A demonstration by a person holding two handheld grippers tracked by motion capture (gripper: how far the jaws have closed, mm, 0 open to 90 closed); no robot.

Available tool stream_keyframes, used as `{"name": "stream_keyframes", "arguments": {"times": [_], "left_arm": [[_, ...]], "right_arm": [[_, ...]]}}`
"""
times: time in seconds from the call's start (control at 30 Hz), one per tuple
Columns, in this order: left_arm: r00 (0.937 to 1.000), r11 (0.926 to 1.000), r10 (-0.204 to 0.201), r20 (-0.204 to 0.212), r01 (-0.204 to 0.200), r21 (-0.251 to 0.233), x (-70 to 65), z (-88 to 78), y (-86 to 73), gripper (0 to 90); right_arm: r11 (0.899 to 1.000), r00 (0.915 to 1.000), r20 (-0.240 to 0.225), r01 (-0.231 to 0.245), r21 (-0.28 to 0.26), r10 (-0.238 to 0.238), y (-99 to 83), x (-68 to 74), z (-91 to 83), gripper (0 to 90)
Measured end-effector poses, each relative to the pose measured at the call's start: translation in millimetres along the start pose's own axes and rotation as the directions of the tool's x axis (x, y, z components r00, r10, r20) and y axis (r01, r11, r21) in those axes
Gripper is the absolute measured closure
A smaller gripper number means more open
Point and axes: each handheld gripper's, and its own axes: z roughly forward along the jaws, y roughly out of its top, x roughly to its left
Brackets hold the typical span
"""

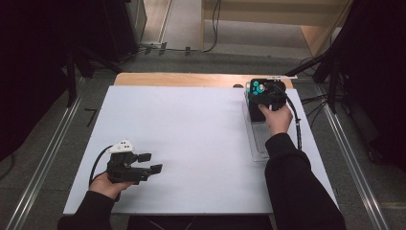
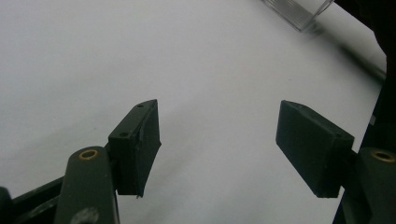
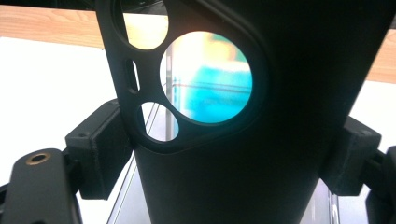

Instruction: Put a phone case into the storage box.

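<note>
One black phone case, clamped between both pads of right claw, above far end of one clear tray at right edge of bench. Four cut-outs counted in case: one big round, three smaller. Left claw wide, holding nothing, low over near-left part of white bench top. Much free room on bench between both claws. Two hands, two claws. Tray corner seen far off from left claw.
</note>
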Motion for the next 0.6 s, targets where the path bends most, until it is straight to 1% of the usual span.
{"name": "stream_keyframes", "arguments": {"times": [0.07, 0.23, 0.3, 0.37, 0.4, 0.5, 0.53, 0.57, 0.6], "left_arm": [[1.0, 1.0, 0.002, -0.002, -0.002, 0.005, 0.2, 0.3, 0.0, 30.7], [1.0, 1.0, 0.001, 0.0, -0.001, 0.002, -0.1, 0.7, 0.2, 30.7], [1.0, 1.0, 0.001, 0.0, -0.001, 0.005, 0.3, 1.0, 0.4, 30.7], [1.0, 1.0, 0.001, 0.002, -0.001, 0.006, 0.0, 1.2, 0.4, 30.7], [1.0, 1.0, 0.001, 0.002, -0.002, 0.007, -0.3, 1.2, 0.5, 30.7], [1.0, 1.0, 0.004, 0.004, -0.004, 0.007, -0.7, 1.3, 0.4, 30.7], [1.0, 1.0, 0.004, 0.004, -0.004, 0.007, -0.6, 1.4, 0.4, 30.7], [1.0, 0.9999, 0.003, 0.005, -0.003, 0.01, -0.4, 1.3, 0.5, 30.7], [1.0, 0.9999, 0.002, 0.003, -0.002, 0.01, -0.2, 1.6, 0.4, 30.7]], "right_arm": [[1.0, 1.0, 0.008, 0.005, 0.006, -0.005, 1.7, 0.4, 2.9, 14.5], [1.0, 0.9998, 0.017, -0.009, 0.007, 0.009, 6.9, 0.1, 8.1, 14.4], [1.0, 0.9997, 0.025, -0.003, 0.012, 0.003, 8.9, 1.2, 9.9, 14.3], [1.0, 0.9995, 0.031, 0.006, 0.006, -0.006, 9.8, 2.4, 11.8, 14.1], [1.0, 0.9995, 0.031, 0.002, 0.002, -0.002, 10.0, 2.8, 12.7, 13.9], [1.0, 0.9987, 0.048, 0.018, 0.004, -0.018, 10.1, 5.5, 15.3, 13.2], [1.0, 0.9987, 0.048, 0.015, 0.001, -0.015, 10.2, 6.4, 15.4, 11.1], [1.0, 0.9995, 0.03, 0.014, -0.005, -0.014, 10.1, 6.2, 14.9, 9.6], [1.0, 0.9997, 0.022, 0.011, -0.013, -0.01, 10.1, 6.0, 14.5, 9.5]]}}
